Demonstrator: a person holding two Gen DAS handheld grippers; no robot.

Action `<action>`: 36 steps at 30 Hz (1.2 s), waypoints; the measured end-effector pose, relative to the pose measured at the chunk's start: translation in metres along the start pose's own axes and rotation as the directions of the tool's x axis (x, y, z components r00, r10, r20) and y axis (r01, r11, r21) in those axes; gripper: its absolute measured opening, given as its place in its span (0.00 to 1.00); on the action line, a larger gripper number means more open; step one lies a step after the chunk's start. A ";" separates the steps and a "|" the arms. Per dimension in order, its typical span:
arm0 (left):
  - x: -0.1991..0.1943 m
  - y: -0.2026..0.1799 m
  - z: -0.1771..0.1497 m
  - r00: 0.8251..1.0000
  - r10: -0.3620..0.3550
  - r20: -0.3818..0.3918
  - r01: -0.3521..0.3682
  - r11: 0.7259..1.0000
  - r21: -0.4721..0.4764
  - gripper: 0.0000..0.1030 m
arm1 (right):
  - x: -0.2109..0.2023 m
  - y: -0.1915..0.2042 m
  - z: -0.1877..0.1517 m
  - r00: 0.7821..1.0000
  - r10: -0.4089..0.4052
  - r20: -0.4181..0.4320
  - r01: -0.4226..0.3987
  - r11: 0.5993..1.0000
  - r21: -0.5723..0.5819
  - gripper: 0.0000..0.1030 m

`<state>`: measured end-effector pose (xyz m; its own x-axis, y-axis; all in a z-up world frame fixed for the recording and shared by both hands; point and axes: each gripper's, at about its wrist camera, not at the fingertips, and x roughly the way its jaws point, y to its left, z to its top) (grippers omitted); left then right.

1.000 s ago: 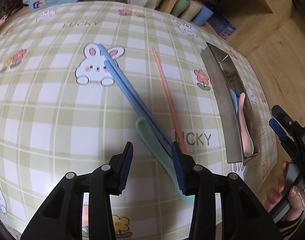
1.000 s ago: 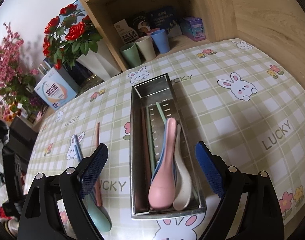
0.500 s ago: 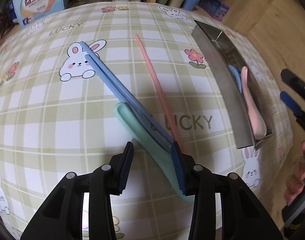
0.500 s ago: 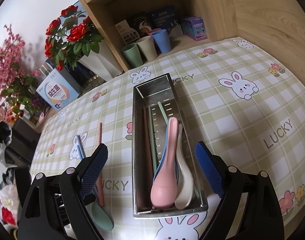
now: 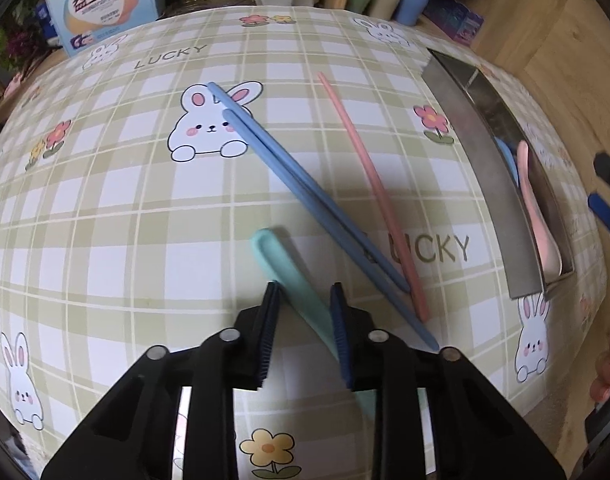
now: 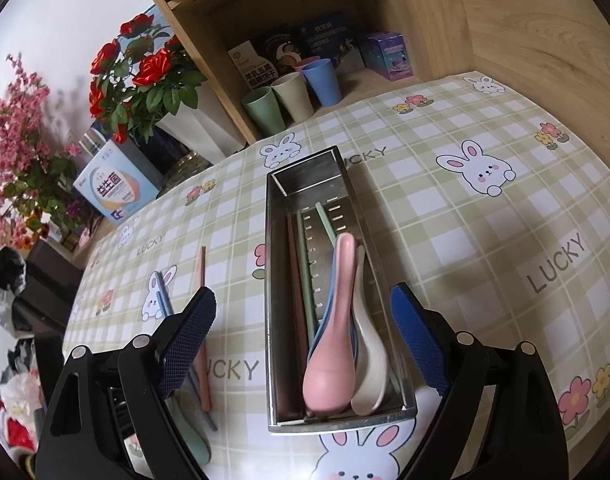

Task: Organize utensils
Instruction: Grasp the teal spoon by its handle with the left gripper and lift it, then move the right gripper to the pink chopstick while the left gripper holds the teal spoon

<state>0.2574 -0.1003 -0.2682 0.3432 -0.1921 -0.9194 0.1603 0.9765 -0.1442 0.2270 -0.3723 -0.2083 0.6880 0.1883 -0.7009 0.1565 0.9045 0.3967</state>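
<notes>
My left claw (image 5: 305,300) points steeply down at the desk (image 5: 105,220); its jaws have just been closing around the handle of the mint green spoon (image 5: 289,268), which lies between the pads. The right pad looks to touch it, but a gap shows at the left pad, so I do not call it gripped. Two blue chopsticks (image 5: 305,196) and a pink chopstick (image 5: 377,184) lie just beside the spoon. My right claw (image 6: 305,344) hangs spread wide and empty above the metal tray (image 6: 273,240), where a pink spoon (image 6: 333,344), a cream spoon (image 6: 365,360) and more chopsticks already rest.
</notes>
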 end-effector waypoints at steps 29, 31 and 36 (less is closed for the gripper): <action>-0.009 0.015 -0.021 0.997 0.026 0.073 -0.036 0.990 0.137 0.18 | 0.007 0.043 -0.015 0.998 0.043 -0.055 -0.049 0.993 -0.105 0.84; -0.011 0.020 -0.022 0.997 0.008 0.081 -0.017 0.994 0.112 0.16 | 0.009 0.050 -0.020 0.996 0.051 -0.070 -0.060 0.990 -0.126 0.83; -0.025 0.038 -0.025 0.987 -0.079 0.141 0.076 0.997 0.024 0.06 | 0.015 0.074 -0.031 0.990 0.071 -0.122 -0.096 0.971 -0.219 0.65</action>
<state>0.2318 -0.0560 -0.2597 0.4565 -0.2804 -0.8444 0.2083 0.9563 -0.2050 0.2268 -0.2901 -0.2078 0.6059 0.2970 -0.7380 -0.0692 0.9438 0.3231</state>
